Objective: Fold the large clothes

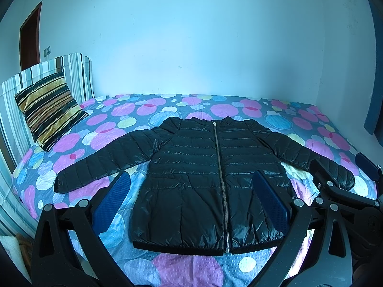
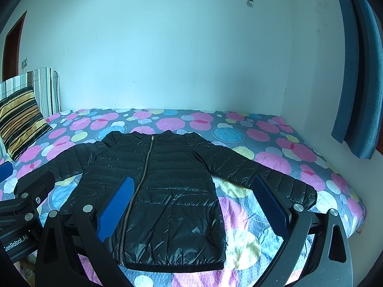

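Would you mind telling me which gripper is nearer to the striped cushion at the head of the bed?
Left. The left gripper hangs open over the jacket's hem, on the side of the striped cushion. The right gripper hangs open farther from it, over the jacket's opposite half.

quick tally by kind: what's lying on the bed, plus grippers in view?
Jacket: 1
Pillow: 1
Grippers: 2, left gripper and right gripper, both open
Total: 4

Pillow [image 2: 20, 119] cut by left edge
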The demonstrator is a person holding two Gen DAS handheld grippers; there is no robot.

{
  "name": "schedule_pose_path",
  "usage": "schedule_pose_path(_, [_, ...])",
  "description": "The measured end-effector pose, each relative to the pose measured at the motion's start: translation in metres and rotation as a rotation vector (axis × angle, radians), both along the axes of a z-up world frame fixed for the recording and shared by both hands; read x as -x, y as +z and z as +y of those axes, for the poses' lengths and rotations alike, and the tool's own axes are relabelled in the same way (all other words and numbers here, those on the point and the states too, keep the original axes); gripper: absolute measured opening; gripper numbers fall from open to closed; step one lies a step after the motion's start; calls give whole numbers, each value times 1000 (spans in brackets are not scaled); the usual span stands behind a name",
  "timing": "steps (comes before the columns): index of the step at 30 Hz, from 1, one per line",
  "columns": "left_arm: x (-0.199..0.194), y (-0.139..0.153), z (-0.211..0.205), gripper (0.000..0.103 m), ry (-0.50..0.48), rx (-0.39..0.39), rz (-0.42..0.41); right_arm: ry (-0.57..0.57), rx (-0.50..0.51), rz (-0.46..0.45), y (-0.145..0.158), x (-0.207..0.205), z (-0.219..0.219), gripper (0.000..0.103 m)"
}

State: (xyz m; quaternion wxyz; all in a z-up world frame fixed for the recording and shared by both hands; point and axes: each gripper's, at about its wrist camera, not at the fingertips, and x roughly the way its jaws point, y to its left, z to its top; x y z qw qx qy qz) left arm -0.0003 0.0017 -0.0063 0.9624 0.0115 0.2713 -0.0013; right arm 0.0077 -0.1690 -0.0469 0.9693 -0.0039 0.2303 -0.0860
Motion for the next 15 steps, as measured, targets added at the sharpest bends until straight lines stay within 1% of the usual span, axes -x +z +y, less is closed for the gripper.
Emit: schedule_pose_path(15, [0, -4, 3, 101, 1, 1, 7, -2, 6, 7, -6, -3, 1, 98])
